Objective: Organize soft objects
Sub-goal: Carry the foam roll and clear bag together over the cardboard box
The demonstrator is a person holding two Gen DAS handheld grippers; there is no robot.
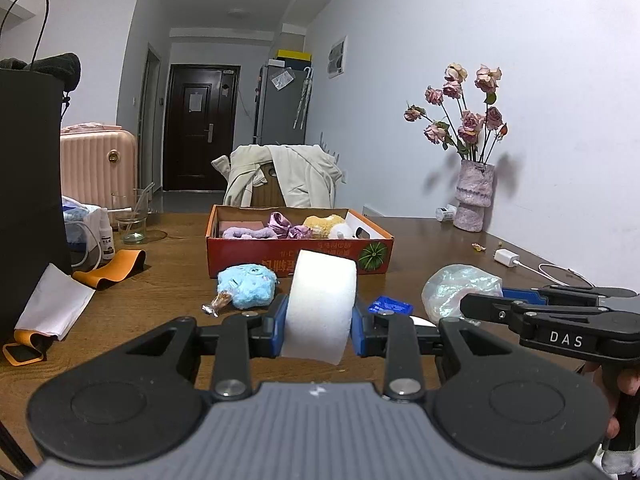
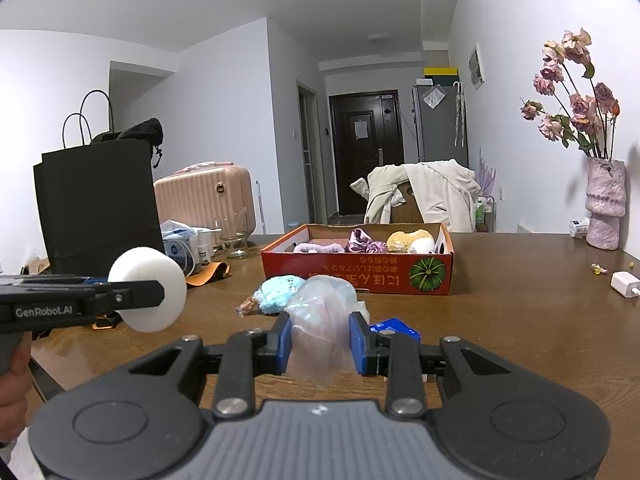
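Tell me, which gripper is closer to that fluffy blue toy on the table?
Left, but only narrowly. The left gripper, clamping a white sponge, sits just behind the blue plush toy. The right gripper, clamping a clear plastic bag, is offset further to its right.

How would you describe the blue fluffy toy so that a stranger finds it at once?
Find the orange cardboard box on the wooden table. The blue fluffy toy lies on the table just before the box's front wall. It is the only furry, light-blue thing outside the box.
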